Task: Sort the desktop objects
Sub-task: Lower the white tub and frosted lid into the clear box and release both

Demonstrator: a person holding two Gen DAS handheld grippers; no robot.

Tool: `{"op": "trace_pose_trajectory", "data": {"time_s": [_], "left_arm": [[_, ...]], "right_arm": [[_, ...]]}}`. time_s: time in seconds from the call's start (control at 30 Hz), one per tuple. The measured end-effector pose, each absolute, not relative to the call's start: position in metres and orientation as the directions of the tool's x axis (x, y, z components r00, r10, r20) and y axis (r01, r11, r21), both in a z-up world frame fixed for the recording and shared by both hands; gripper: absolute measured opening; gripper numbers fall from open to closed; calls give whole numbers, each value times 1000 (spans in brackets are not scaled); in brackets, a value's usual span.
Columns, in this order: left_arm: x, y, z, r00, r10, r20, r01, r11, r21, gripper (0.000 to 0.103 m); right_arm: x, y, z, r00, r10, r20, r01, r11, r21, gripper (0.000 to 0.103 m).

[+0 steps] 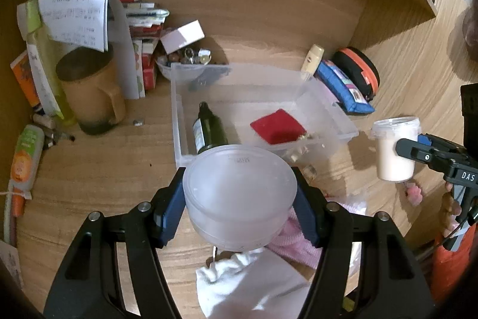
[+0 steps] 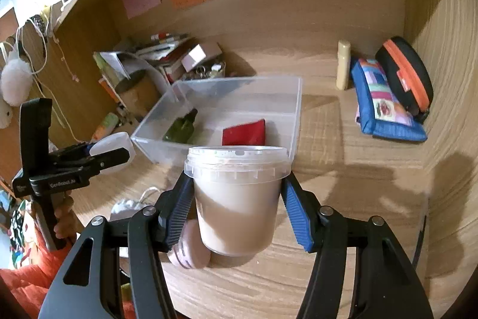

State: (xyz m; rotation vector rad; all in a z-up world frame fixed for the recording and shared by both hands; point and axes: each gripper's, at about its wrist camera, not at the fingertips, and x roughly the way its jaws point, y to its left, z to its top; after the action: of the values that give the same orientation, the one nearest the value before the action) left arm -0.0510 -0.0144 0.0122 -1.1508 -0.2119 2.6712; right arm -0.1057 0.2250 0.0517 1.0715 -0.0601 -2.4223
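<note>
Left wrist is showing the left gripper clamping a frosted tub, the right gripper squeezing a beige-filled jar, the bin holding a bottle and red pouch.

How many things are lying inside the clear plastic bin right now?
2: a dark green bottle on its left side and a red pouch toward the right. Its near wall may hide something small.

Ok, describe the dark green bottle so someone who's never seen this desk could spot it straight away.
Find the clear plastic bin in the middle of the wooden desk. Inside, at its left end, the dark green bottle lies on its side. Its only bin-mate is a flat red pouch; the bottle is glassy, dark-capped, labelled.
</note>
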Motion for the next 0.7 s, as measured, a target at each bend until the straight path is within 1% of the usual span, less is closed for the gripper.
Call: {"op": "trace_pose_trajectory", "data": {"time_s": [0.13, 0.33, 0.7], "left_arm": [[-60, -16, 21, -667, 267, -696, -153, -963, -223, 65], [-77, -17, 36, -684, 243, -688, -148, -970, -195, 65], [-107, -17, 39, -673, 233, -702, -143, -972, -185, 65]], "right_arm": [[-114, 223, 58, -584, -463, -667, 419, -875, 240, 56], [-130, 217, 63, -592, -477, -649, 426, -869, 250, 56], [-165, 189, 54, -568, -504, -651, 457, -851, 259, 56]]}}
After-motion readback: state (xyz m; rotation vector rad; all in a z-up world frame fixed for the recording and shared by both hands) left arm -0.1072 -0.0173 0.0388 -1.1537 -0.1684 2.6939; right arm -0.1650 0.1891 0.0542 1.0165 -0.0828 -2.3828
